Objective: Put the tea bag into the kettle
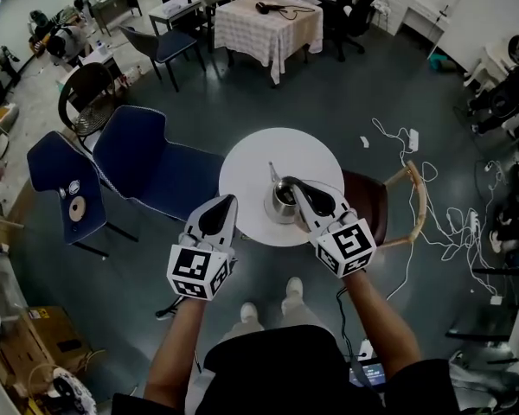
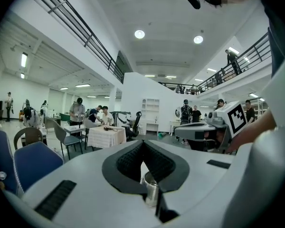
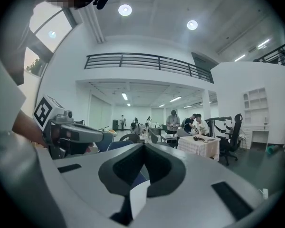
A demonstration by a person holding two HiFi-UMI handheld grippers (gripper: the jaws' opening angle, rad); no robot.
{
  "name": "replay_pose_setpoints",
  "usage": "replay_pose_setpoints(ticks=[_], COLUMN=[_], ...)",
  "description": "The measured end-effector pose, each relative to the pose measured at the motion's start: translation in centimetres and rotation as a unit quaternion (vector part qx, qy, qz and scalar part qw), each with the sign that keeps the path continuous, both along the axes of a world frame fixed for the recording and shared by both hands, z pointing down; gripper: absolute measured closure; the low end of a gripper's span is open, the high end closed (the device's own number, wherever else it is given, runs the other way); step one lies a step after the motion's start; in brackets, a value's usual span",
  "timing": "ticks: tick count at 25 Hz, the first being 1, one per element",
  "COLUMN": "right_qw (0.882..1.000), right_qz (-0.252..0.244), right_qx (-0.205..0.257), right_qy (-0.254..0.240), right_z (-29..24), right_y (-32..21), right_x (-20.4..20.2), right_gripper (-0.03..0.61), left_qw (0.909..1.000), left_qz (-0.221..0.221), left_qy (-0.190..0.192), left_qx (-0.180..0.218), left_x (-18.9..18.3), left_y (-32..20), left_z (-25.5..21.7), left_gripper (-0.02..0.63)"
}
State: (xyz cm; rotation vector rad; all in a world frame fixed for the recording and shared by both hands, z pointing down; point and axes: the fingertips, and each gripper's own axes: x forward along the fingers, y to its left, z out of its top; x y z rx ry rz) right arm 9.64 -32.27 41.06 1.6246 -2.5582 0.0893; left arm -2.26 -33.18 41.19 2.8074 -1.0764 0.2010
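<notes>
Right gripper (image 3: pixel 143 145) has its jaws pinched together at the tips, and there's the tea bag (image 3: pixel 138 196), a white slip caught low in the gap between the pads, hanging just under them. From above, the right gripper's tips sit directly over the open mouth of the steel kettle (image 1: pixel 281 206), tea bag not visible from here, so whether it is touching the rim or clear of it can't be told. The kettle stands on the round white table (image 1: pixel 259 156), spout (image 1: pixel 272 170) pointing away beyond the jaws. Over to the left gripper (image 2: pixel 142 143): jaws also closed at the tips, with a small metal cylinder (image 2: pixel 152 190) lodged between the pads, open rim up. Those left jaws hover at the table's near-left edge, beside the kettle and apart from it.
</notes>
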Motion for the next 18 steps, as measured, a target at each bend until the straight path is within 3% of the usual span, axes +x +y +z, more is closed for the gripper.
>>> replay_pose_setpoints(ticks=[18], right_qw=[0.998], right_qz=[0.059], right_qx=[0.018], right_qy=[0.004], right_z=[-2.3], right_y=[5.3], right_x=[-5.5], right_gripper=[0.561], left_qw=[0.9977], left_qz=[0.066], left_qy=[0.008], left_qx=[0.017], left_x=[-4.5], left_y=[3.6], left_z=[-1.4], left_gripper=[0.604])
